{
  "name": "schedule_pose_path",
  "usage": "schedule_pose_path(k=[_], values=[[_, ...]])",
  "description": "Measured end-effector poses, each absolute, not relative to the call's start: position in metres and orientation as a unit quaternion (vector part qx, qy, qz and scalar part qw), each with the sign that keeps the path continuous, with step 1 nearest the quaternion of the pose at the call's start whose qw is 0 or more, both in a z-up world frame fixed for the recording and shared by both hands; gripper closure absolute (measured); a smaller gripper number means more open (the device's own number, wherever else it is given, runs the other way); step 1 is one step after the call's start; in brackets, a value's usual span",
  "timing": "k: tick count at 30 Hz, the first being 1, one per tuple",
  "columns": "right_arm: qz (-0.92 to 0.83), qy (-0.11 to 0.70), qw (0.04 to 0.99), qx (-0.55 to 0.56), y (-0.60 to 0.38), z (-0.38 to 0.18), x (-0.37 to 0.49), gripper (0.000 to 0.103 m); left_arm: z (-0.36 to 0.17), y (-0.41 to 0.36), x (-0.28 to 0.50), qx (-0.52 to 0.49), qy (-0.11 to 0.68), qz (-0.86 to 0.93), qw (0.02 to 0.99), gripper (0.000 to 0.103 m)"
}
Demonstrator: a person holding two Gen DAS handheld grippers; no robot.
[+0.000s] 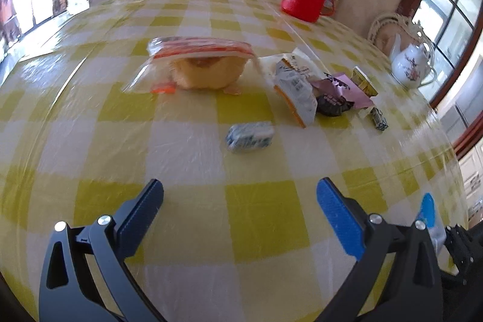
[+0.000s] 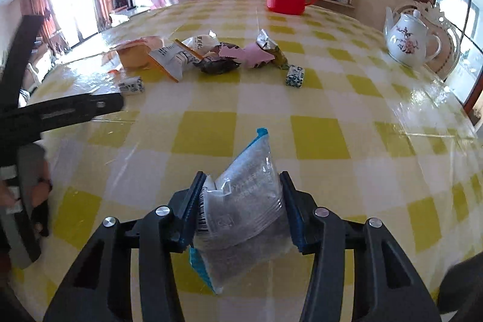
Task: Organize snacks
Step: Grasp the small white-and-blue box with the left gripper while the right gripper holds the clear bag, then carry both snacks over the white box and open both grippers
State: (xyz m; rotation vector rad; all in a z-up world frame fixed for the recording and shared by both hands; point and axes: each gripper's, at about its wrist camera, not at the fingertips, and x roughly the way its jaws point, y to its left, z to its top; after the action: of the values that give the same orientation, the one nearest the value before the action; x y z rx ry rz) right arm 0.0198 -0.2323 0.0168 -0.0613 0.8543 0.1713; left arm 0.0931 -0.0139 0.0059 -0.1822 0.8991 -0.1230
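Right wrist view, lower centre: the right gripper (image 2: 240, 201) is clamped on a clear plastic snack packet with blue sealed ends and a grey filling (image 2: 241, 201), both pads pressing its sides, above the yellow-and-white checked tablecloth (image 2: 320, 138). Left wrist view, bottom: the left gripper (image 1: 240, 195) is spread wide with nothing between its blue pads (image 1: 338, 216).

Upper left of centre in the right wrist view lies the remaining pile: a white packet with orange edging (image 2: 173, 58), a dark brown crinkled wrapper (image 2: 215, 65), a pink wrapper (image 2: 256, 55), two small blue-and-white patterned sweets (image 2: 295, 75) and (image 2: 131, 84), and a bagged yellow cake (image 2: 132, 55).

The step in hand appears to be carrying one picked packet toward its place. The next move calls for choosing a spot, probably beside like items, lowering the packet to the cloth, then releasing.
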Motion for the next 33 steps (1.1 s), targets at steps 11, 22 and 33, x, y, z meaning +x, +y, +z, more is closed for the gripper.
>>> schedule_pose_path(k=[11,22,33], values=[[0.094,0.417,0.904,-0.010,-0.237,0.016,0.023,0.054,0.004,-0.031,0.144,-0.030,0.444,-0.003,0.896,0.038],[0.098,0.407,0.908,0.020,-0.246,0.018,0.023,0.055,0.015,-0.039,0.107,-0.023,0.452,-0.068,0.889,0.068],[0.106,0.396,0.911,0.048,-0.255,0.023,0.015,0.056,0.017,-0.052,0.041,0.015,0.445,-0.120,0.887,0.068]])
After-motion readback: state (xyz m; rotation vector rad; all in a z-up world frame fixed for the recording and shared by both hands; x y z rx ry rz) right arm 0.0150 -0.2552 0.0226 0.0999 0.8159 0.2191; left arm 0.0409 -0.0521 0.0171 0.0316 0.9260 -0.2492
